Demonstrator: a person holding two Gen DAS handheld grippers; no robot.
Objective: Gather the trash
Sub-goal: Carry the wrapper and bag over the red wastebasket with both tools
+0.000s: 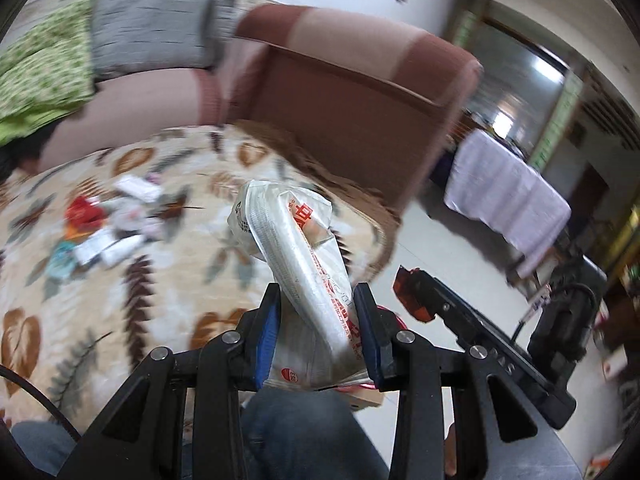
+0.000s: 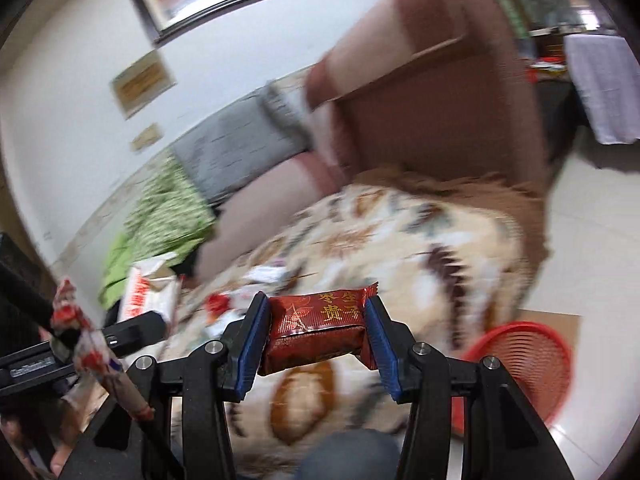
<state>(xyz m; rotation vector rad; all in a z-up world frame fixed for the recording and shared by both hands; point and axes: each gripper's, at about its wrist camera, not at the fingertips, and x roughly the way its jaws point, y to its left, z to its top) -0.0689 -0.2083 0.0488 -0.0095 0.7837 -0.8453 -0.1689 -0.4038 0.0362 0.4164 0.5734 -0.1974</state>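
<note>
The left claw [image 1: 316, 308] is clamped on a crumpled white wrapper with red print [image 1: 304, 264] that stands up well past its fingertips. The right claw [image 2: 316, 320] pinches a dark red snack packet [image 2: 316, 326] across its width. The red mesh basket [image 2: 520, 364] sits low to the right of the right claw, on cardboard. More litter [image 1: 108, 220] lies on the leaf-patterned rug [image 1: 160, 280], far ahead-left of the left claw. Risks, as I judge them: the long wrapper could slide out or snag the basket rim, and the slick packet could squirt free if squeezed unevenly.

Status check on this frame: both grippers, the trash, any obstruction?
Left gripper shut on white wrapper. Right gripper shut on red snack packet. More litter on blanket; red basket at right, path clear.
</note>
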